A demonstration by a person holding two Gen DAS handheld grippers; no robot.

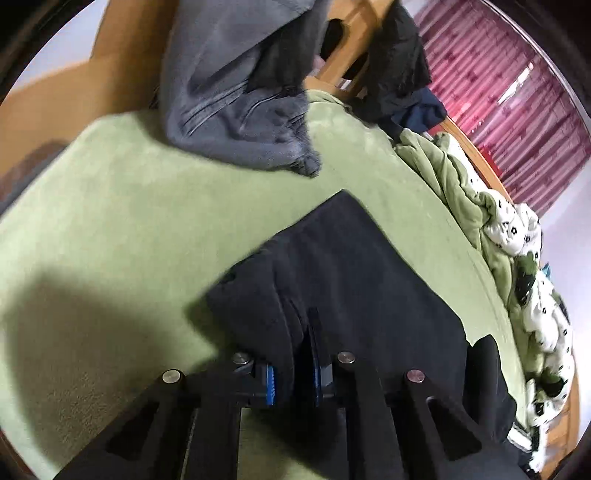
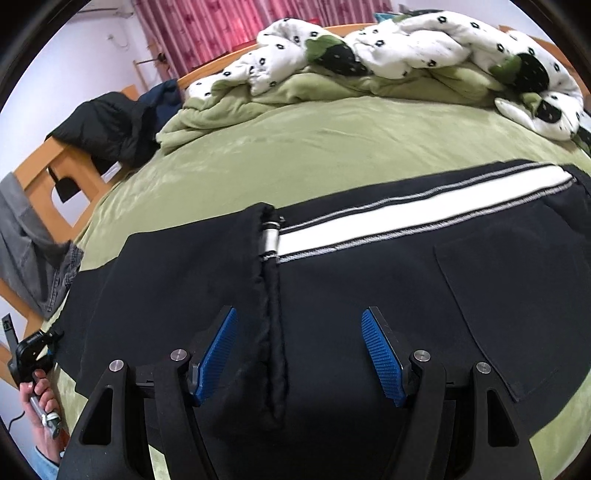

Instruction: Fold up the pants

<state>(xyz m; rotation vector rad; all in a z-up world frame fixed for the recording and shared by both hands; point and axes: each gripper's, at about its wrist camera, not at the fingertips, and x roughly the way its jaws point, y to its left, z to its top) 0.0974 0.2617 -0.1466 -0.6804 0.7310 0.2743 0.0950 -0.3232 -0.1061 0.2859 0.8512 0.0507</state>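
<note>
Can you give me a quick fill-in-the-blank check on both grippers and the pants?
1. The left gripper is shut on the ____ fabric of the pants.
2. The right gripper hangs ____ over the pants.
3. The pants lie on a ____ blanket.
4. Their side stripe is ____.

Missing words: black; open; green; white

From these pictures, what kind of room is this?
Most likely a bedroom: the black pants lie on a bed with a green blanket, a crumpled quilt behind and red curtains at the wall.
</note>
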